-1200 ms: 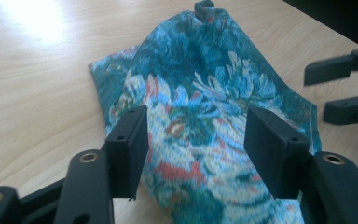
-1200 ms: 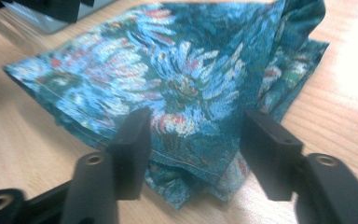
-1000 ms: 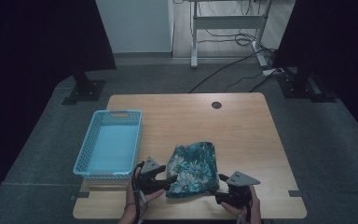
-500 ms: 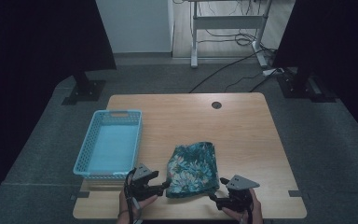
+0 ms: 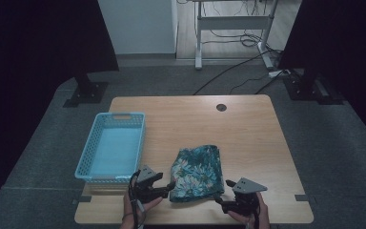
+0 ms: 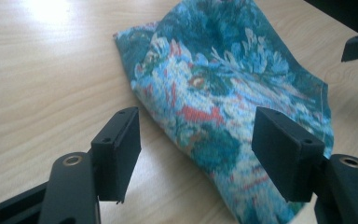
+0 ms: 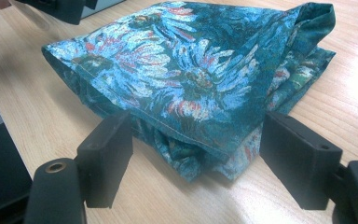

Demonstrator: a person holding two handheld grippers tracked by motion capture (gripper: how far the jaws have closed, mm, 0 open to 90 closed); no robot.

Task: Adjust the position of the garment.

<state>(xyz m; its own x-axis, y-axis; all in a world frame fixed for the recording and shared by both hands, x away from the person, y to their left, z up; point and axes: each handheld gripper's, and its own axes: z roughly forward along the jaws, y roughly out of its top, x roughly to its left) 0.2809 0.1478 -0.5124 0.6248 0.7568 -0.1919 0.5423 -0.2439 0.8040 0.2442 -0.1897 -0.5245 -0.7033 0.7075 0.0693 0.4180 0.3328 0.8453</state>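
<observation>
**Folded floral cloth at near edge, both grippers at its corners**

Folded floral cloth [image 5: 196,172] lies on the wooden tabletop [image 5: 248,138], near the front edge, roughly centred. Teal and blue ground, white and red flower print. Several layers stacked; hemmed edge shows in the right gripper view [image 7: 186,79].

Left gripper [image 5: 167,187] sits at the cloth's near-left corner, held low over the tabletop. Fingers [image 6: 119,151] spread wide. In the left gripper view the cloth [image 6: 223,98] reaches in between them from the right-hand finger's side; the left-hand finger stands over bare wood, clear of the fabric. No pinch.

Right gripper [image 5: 221,199] sits at the near-right corner. Its jaws have just been opening and now hold wide. Fingers [image 7: 107,154] spread, with the folded corner of the cloth lying between them. Whether the pads touch the fabric edges cannot be told; nothing is squeezed or lifted, the corner rests flat on the wood.

Light blue plastic basket [image 5: 91,157] stands to the left of the cloth, just beyond the left gripper, apart from the fabric. Round cable hole [image 5: 221,107] sits near the far edge of the tabletop.
</observation>
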